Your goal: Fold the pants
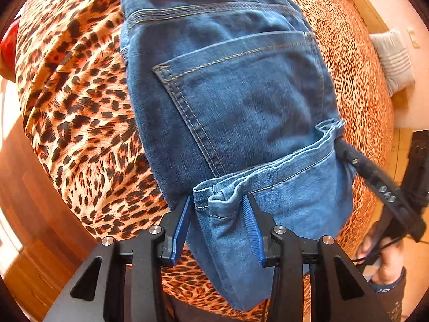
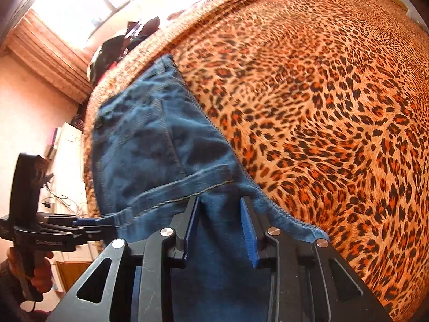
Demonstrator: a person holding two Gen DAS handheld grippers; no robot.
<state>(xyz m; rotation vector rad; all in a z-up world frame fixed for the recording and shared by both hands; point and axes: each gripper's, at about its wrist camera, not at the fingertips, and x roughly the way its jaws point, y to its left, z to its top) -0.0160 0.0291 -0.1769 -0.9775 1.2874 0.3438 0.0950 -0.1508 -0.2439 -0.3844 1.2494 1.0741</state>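
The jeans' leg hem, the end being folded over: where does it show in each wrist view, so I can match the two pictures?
Left wrist view: the leg hem runs across lower centre, from the left gripper up to the right gripper at the right edge.
Right wrist view: the same hem crosses lower centre, from the left gripper at left to the right gripper.
Shared landmark: the leopard-print bedspread under the jeans.
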